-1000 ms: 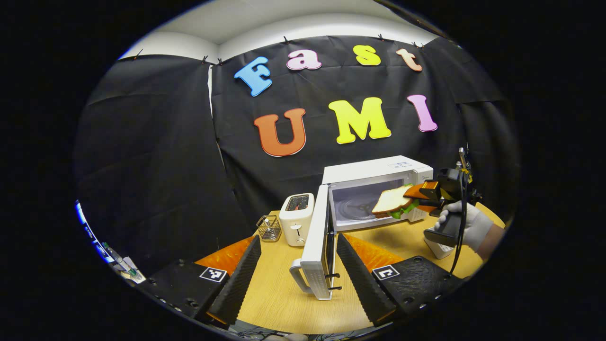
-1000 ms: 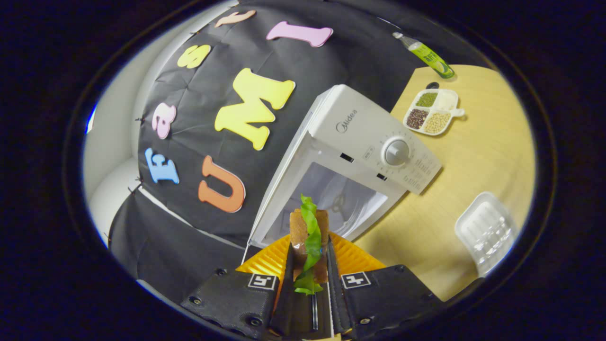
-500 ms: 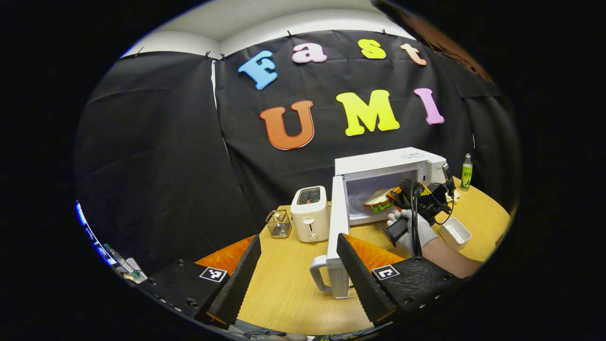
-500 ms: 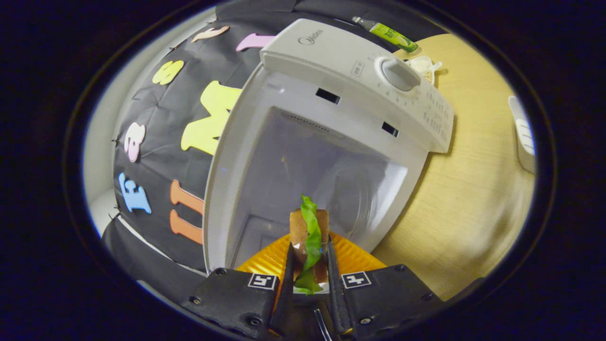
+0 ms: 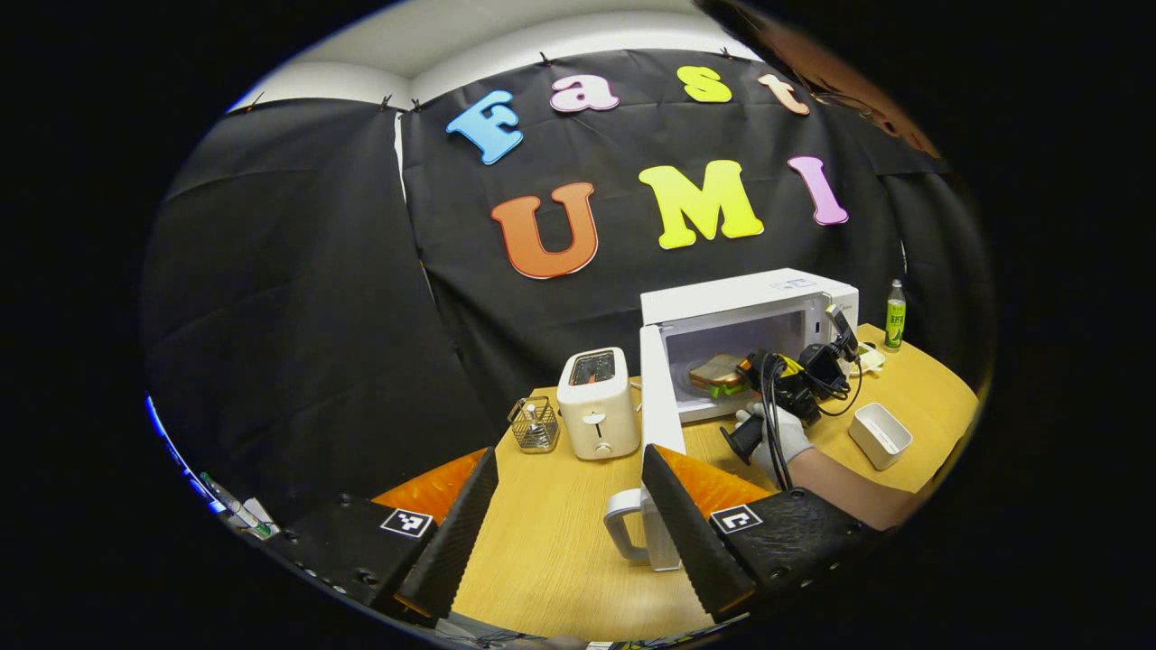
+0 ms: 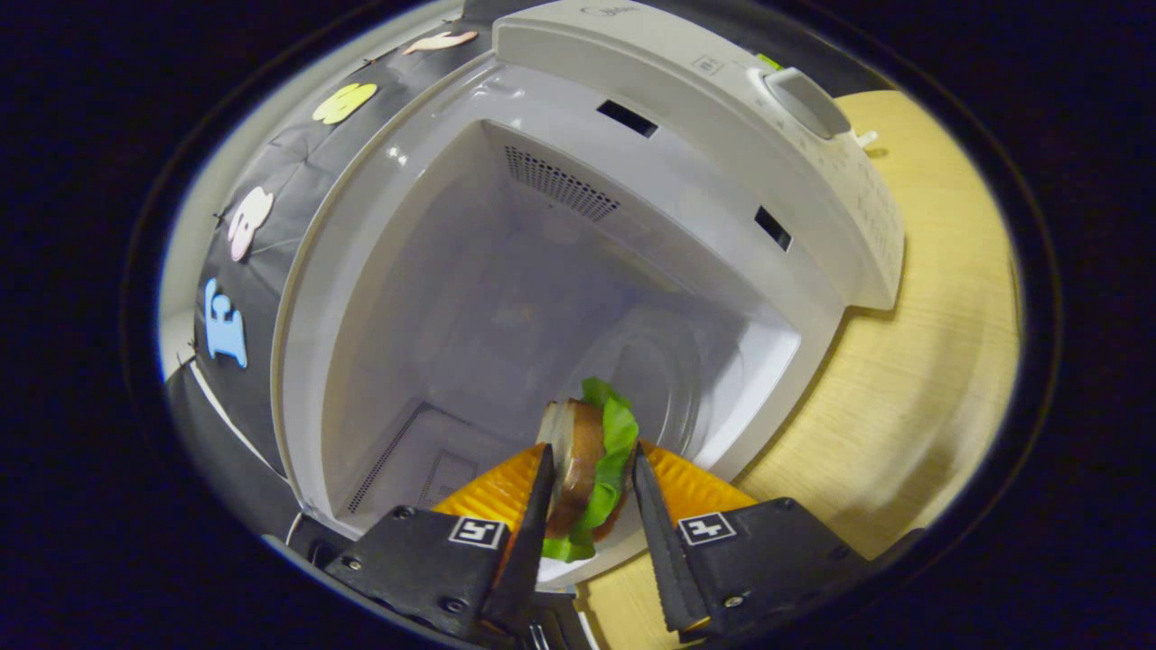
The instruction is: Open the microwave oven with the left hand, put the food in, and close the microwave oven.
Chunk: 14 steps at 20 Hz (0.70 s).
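The wooden desk (image 5: 560,542) carries a white microwave oven (image 5: 750,302) at its far side, against the black cloth wall. The oven's door (image 5: 655,424) stands swung wide open toward the left tool, its handle (image 5: 623,533) at the near edge.

In the right gripper view the oven's pale cavity (image 6: 506,298) opens up ahead, with a round glass turntable (image 6: 668,379) on its floor and a control dial (image 6: 808,90) on the front panel.

The left tool (image 5: 569,519) hangs over the desk in front of the door, fingers spread wide apart, holding nothing; the door handle sits between them farther off.

The right tool (image 6: 589,506), seen in the left gripper view (image 5: 768,375) held by a gloved hand (image 5: 781,438), reaches into the oven mouth. Its fingers stand a little apart on either side of the sandwich (image 6: 587,469), and whether they press on it cannot be told. The sandwich, bread with green lettuce, lies inside the cavity in the left gripper view (image 5: 718,372).

A white toaster (image 5: 596,402) stands left of the door, with a small wire basket (image 5: 533,424) beside it. A white tray (image 5: 880,433) lies right of the hand, and a green bottle (image 5: 894,314) stands beside the oven.
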{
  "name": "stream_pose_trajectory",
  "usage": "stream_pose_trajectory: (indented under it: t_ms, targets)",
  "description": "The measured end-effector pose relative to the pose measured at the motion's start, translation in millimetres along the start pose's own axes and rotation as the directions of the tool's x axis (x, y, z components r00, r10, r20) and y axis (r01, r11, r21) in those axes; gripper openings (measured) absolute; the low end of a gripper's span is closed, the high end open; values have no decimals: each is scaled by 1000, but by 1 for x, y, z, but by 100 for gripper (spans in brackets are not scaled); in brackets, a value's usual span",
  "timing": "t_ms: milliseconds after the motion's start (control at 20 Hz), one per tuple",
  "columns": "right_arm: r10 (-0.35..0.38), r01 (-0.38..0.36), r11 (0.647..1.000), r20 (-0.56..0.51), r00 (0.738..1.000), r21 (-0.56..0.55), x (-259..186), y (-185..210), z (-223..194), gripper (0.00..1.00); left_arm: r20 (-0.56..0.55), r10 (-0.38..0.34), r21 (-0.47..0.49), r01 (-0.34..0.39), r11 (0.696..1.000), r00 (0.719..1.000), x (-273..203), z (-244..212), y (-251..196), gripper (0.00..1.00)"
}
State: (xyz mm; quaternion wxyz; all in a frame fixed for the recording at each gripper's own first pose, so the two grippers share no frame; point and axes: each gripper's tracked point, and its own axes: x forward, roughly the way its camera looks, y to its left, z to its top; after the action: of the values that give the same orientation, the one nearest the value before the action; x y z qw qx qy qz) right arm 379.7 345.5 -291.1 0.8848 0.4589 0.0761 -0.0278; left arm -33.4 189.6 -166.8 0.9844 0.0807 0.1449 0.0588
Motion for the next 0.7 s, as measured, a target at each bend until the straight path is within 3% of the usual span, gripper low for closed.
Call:
stream_pose_trajectory:
  t_ms: [50,100,150,200,300,450,500,700]
  targets:
    - [-13,15,995,18,1000,-94,-4,-1,5,66,4,4,11,-4,1000,1000,1,0,0,95]
    - [-10,13,986,19,1000,-168,-6,1,7,56,9,5,21,-5,1000,1000,1,0,-2,95]
    - [-3,6,979,16,1000,-205,-9,4,8,94,7,7,26,-7,1000,1000,2,1,-3,95]
    - [-3,7,975,18,1000,-220,-12,4,12,79,12,7,25,-8,1000,1000,3,2,-4,96]
    - [-9,19,958,36,999,-287,-22,1,26,100,24,8,10,-8,1000,1000,3,7,-5,96]
    - [9,-3,923,12,1000,-386,-46,6,39,100,38,4,-8,-4,1000,999,2,13,-8,96]
    - [12,-12,911,-2,1000,-412,-56,7,44,90,43,3,-11,-3,1000,999,1,14,-7,95]
    - [26,-37,860,-28,999,-509,-106,11,82,90,67,-10,-40,12,999,998,-7,27,-8,96]
